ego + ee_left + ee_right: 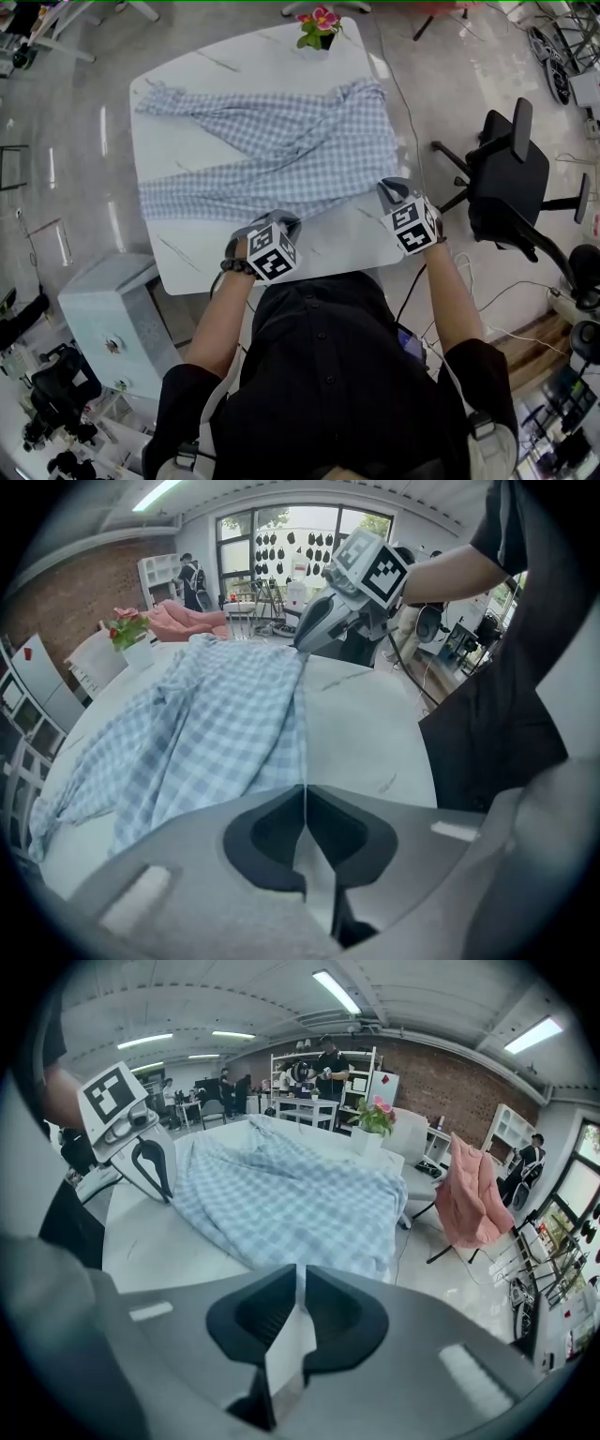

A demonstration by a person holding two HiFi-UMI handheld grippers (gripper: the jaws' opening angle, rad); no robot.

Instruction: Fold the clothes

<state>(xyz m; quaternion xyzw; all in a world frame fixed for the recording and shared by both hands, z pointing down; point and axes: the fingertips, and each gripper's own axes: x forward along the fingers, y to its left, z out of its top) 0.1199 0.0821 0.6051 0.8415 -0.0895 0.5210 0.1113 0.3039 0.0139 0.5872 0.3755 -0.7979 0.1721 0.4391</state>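
Note:
A blue-and-white checked shirt (pixel 281 150) lies spread over the white table (pixel 347 248), one sleeve reaching toward the far left corner. Both grippers sit at its near hem. My left gripper (pixel 286 221) is shut, and the left gripper view shows the hem (pixel 281 761) running straight into its closed jaws (pixel 305 787). My right gripper (pixel 392 188) is at the shirt's near right corner and is also shut, with checked fabric (pixel 281 1194) meeting the jaw tips (pixel 300 1267). Each gripper shows in the other's view, the right gripper (pixel 300 647) and the left gripper (pixel 165 1190), both touching the cloth's edge.
A pot of pink flowers (pixel 319 28) stands at the table's far edge. A black office chair (pixel 506 178) is right of the table and a grey cabinet (pixel 112 319) is at the near left. A pink garment (pixel 469 1194) hangs over a chair beyond the table.

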